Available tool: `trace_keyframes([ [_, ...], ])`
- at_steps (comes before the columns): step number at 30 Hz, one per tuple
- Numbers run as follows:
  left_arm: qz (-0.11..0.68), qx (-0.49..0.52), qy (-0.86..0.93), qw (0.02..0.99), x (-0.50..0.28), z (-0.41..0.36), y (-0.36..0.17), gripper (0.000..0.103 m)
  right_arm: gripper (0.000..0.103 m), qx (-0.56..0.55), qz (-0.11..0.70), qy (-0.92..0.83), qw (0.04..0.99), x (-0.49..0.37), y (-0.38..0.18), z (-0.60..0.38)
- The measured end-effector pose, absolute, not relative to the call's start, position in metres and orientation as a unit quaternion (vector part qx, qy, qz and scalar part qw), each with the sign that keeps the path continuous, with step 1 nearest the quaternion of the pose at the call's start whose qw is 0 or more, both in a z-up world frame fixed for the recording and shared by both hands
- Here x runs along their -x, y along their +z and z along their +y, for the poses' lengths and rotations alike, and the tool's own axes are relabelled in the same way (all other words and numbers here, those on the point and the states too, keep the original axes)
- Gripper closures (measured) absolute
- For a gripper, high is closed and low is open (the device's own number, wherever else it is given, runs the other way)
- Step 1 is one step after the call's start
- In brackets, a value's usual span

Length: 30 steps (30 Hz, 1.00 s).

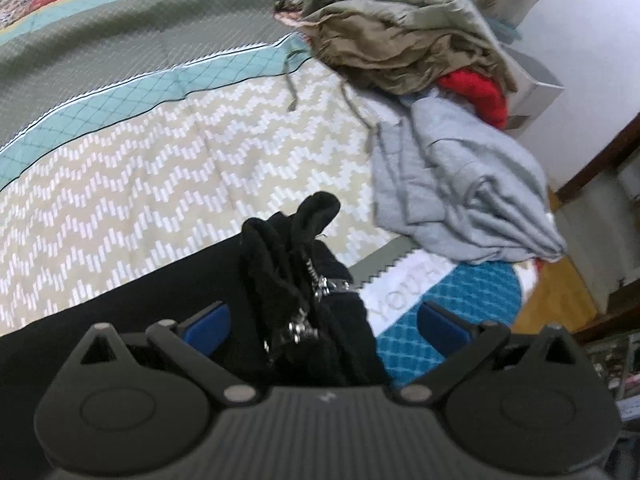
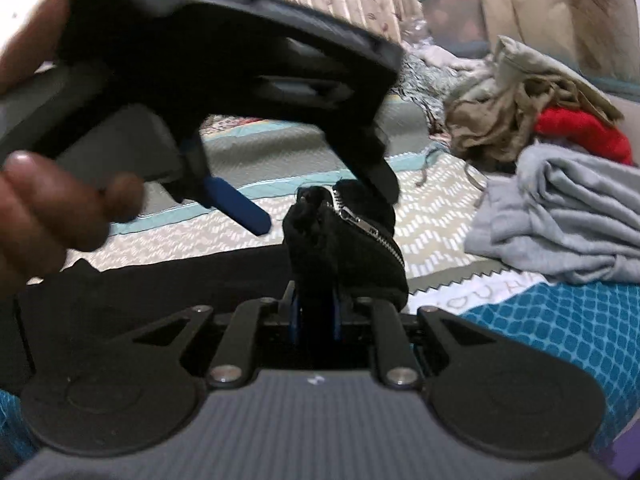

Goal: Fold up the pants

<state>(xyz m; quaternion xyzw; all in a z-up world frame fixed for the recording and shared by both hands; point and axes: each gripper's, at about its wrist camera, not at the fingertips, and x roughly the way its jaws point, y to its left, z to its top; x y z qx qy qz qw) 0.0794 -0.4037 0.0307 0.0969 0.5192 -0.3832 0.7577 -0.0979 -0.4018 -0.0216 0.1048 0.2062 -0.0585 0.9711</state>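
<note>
Black pants (image 1: 304, 280): soft dark fabric, bunched into thick wad with silver zipper (image 2: 360, 224) exposed along fold. Wad lifted above patterned bed quilt (image 1: 160, 184); rest of fabric trails down flat across quilt toward left, edge running diagonally.

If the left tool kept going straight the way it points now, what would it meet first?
Probably the bunched black pants with the zipper, already sitting between the open left tool fingers. Past them lies the zigzag quilt, though depth is hard to judge here.
</note>
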Motion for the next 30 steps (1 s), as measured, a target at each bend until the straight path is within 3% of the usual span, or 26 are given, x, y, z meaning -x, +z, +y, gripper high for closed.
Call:
trace_keyframes([
  [1,0.518,-0.099,-0.375,0.762,-0.081,-0.403,0.027,0.013,0.085,-0.100,0.204,-0.055,0.972,0.101,-0.021,-0.397],
  [2,0.520,-0.102,-0.370,0.763,-0.082,-0.403,0.023,0.048,0.085,-0.099,0.201,-0.051,0.973,0.102,-0.020,-0.395],
  [3,0.527,-0.103,-0.364,0.761,-0.085,-0.402,0.019,0.074,0.085,-0.100,0.201,-0.048,0.973,0.103,-0.019,-0.394],
  [4,0.533,-0.099,-0.353,0.763,-0.088,-0.398,0.015,0.079,0.085,-0.101,0.202,-0.046,0.973,0.104,-0.019,-0.393],
  [6,0.537,-0.074,-0.342,0.768,-0.094,-0.388,0.012,0.082,0.081,-0.110,0.204,-0.051,0.971,0.106,-0.021,-0.397],
  [7,0.534,-0.069,-0.339,0.772,-0.095,-0.383,0.012,0.083,0.071,-0.123,0.205,-0.053,0.970,0.107,-0.022,-0.400],
  [8,0.532,-0.064,-0.340,0.773,-0.096,-0.378,0.014,0.083,0.051,-0.135,0.207,-0.056,0.967,0.109,-0.023,-0.403],
  [10,0.534,-0.050,-0.345,0.770,-0.097,-0.370,0.017,0.083,0.040,-0.148,0.203,-0.065,0.966,0.112,-0.026,-0.407],
  [19,0.516,0.021,-0.369,0.773,-0.091,-0.325,0.048,0.083,0.036,-0.156,0.240,-0.071,0.956,0.105,-0.037,-0.403],
  [25,0.506,0.072,-0.353,0.784,-0.091,-0.262,0.064,0.083,0.037,-0.154,0.254,-0.060,0.953,0.097,-0.039,-0.387],
  [27,0.504,0.083,-0.340,0.790,-0.089,-0.237,0.064,0.083,0.044,-0.145,0.260,-0.057,0.953,0.092,-0.038,-0.379],
  [28,0.505,0.089,-0.329,0.793,-0.089,-0.223,0.063,0.084,0.055,-0.142,0.264,-0.055,0.952,0.089,-0.038,-0.377],
  [29,0.507,0.094,-0.320,0.795,-0.088,-0.212,0.061,0.084,0.073,-0.138,0.269,-0.052,0.952,0.087,-0.037,-0.373],
  [30,0.511,0.100,-0.310,0.796,-0.088,-0.199,0.057,0.084,0.080,-0.130,0.275,-0.047,0.952,0.084,-0.037,-0.367],
])
